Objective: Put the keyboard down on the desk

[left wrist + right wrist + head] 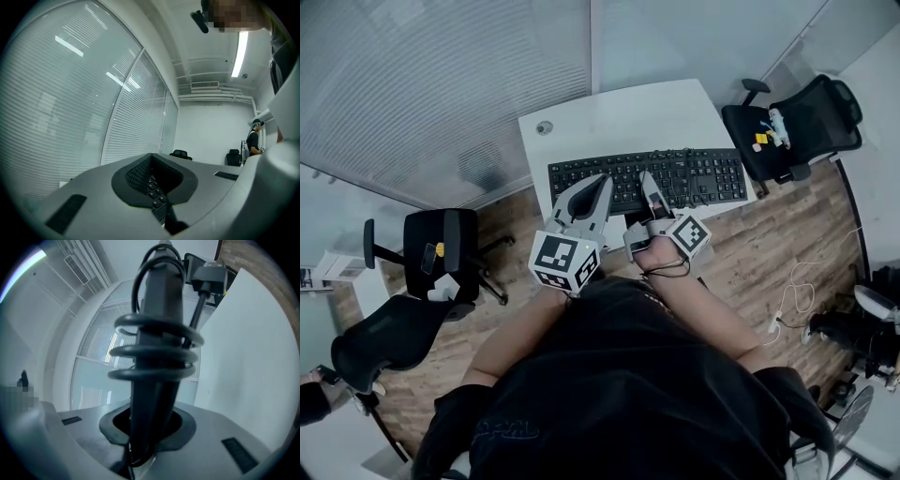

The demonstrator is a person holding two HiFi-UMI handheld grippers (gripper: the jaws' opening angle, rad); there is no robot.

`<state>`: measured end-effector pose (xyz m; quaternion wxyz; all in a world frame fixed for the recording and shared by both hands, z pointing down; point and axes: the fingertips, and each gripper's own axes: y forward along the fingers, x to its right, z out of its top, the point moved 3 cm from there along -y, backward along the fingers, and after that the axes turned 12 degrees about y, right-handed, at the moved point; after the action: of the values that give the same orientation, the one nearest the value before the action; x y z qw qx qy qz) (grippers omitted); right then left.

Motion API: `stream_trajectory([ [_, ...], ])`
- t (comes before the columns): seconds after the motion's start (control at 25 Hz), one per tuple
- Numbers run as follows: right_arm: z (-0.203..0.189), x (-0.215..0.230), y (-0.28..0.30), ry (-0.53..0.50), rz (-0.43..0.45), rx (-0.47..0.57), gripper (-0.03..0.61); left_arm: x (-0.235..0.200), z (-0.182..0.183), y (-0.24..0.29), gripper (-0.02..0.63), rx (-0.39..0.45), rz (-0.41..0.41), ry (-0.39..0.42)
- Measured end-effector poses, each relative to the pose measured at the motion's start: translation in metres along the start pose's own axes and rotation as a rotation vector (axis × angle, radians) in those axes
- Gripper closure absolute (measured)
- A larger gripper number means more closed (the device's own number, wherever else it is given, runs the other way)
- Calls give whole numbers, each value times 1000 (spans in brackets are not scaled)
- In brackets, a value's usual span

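Keyboard, black, its cable wound in loops, is over the near edge of the white bench; my left gripper has its jaws pinching the keyboard's edge; my right gripper pinches it too.

keyboard | black, full-size | level — along desk near edge

No legible text anywhere, keyboard key legends too small, shirt print too blurred to read
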<state>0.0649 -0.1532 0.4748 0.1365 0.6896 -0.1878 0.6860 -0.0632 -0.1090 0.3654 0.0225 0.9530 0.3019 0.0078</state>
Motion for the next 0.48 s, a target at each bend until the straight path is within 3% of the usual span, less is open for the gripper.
stream_trajectory([
  [0.48, -29, 7, 28, 10, -24, -72, 494, -31, 1, -14, 600, 14, 58, -23],
])
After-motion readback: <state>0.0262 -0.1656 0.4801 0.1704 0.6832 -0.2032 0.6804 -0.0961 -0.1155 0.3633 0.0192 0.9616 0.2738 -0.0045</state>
